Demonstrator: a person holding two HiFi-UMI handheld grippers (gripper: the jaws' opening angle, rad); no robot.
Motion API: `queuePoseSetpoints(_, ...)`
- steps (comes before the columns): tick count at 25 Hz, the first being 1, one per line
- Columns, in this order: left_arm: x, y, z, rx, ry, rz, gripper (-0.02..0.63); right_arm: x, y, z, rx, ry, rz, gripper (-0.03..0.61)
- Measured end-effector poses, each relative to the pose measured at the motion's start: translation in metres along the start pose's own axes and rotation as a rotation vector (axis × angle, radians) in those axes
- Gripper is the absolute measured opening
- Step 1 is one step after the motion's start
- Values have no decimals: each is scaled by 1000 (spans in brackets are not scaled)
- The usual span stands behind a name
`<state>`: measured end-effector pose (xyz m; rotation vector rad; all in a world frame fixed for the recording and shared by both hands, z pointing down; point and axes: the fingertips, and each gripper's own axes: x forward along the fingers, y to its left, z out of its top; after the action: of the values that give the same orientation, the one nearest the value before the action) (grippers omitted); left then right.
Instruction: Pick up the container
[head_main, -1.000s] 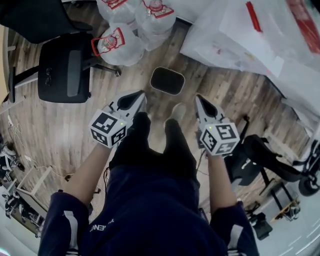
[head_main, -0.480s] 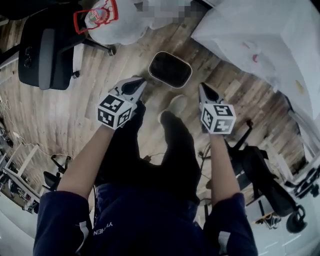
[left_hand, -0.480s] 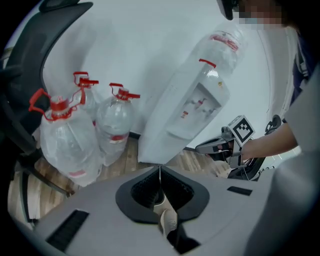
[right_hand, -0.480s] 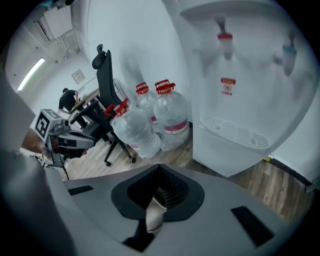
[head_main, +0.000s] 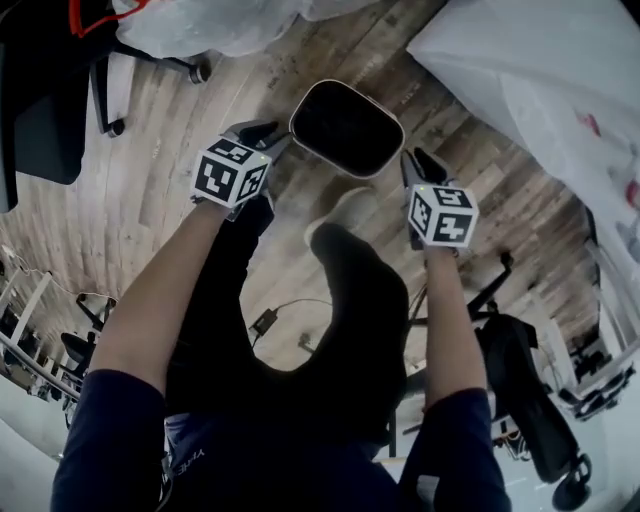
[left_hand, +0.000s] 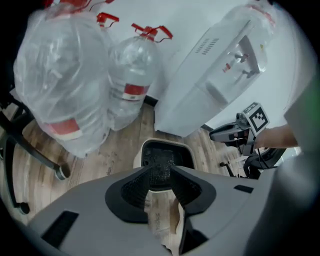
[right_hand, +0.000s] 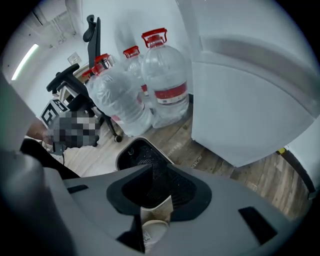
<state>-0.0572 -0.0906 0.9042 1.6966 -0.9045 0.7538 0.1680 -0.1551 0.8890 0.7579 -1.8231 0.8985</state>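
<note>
Container (left_hand: 164, 155) just ahead of opening fingers (left_hand: 129, 192)

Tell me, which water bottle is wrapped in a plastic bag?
The left bottle in the left gripper view: a clear bag covers it, while the right bottle beside it stands bare.

Dark container (head_main: 346, 128) on wooden floor (head_main: 150, 200), shoe (head_main: 338, 207) near.

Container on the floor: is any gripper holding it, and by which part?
Nothing is held. The left gripper and right gripper flank the container, jaws opening, its rim ahead of them.
</note>
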Motion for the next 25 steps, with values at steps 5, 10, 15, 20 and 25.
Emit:
queuePoseSetpoints(5, 48, 22, -26, -70, 54, 34, 203, 58, -25, -21, -45, 55, -35, 153)
queuePoseSetpoints(10, 84, 34, -46, -116, 80, 34, 238, 103, -47, -42, -52, 101, -61, 186)
queuePoseSetpoints(15, 117, 41, -51, -160, 117, 17, 241, 134, -56, -59, -44, 141, -58, 187)
queuePoseSetpoints(20, 137, 48, -63, -184, 191, 33, 210, 152, -51, -65, -101, 178, -66, 134)
queuePoseSetpoints(25, 140, 51, -63, -246, 202, 51, 141, 155, -48, -64, -170, 202, -110, 79)
